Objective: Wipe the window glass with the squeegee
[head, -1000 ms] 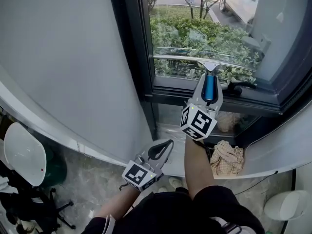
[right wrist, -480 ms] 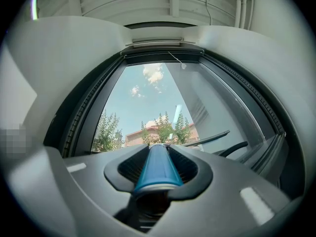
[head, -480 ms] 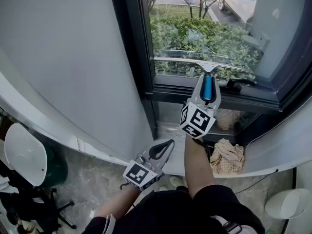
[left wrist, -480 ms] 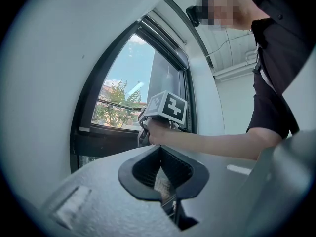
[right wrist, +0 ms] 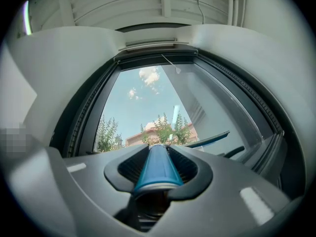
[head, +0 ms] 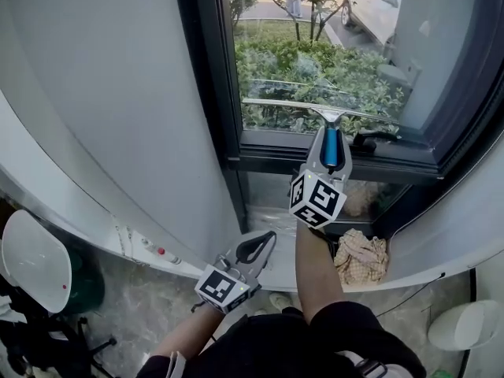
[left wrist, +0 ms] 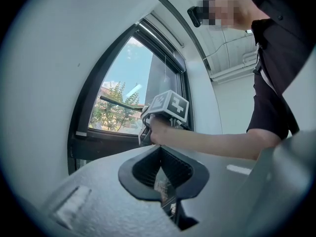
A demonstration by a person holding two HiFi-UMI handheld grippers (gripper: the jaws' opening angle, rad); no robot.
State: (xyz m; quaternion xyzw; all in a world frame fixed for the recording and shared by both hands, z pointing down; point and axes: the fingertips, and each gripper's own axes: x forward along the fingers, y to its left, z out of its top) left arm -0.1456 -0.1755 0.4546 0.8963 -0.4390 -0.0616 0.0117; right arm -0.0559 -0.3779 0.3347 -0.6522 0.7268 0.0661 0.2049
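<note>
1. The left gripper (head: pixel 266 239) hangs low by the white curved ledge (head: pixel 79 203), just as it did a moment ago. Its jaws are pressed together with nothing in them.
2. The right gripper (head: pixel 331 142) still pinches the blue handle of the long silver squeegee (head: pixel 291 105). The blade lies level, low on the clear window glass (head: pixel 315 46), close to where it was before.
3. The view has moved a little, so a small red dot (head: pixel 161 251) now shows on the ledge.
4. A plain grey wall (head: pixel 102 93) stands on the left, then the dark window frame (head: pixel 209 77). Green bushes (head: pixel 346 73) grow outside the glass. A crumpled tan checked cloth (head: pixel 361 257) lies below the window, right of the right arm.
5. A white round thing (head: pixel 31 262) is cut off by the left edge, and it is hard to tell what it is. The right gripper covers the near end of the handle. It is hard to see if the blade touches the glass.
</note>
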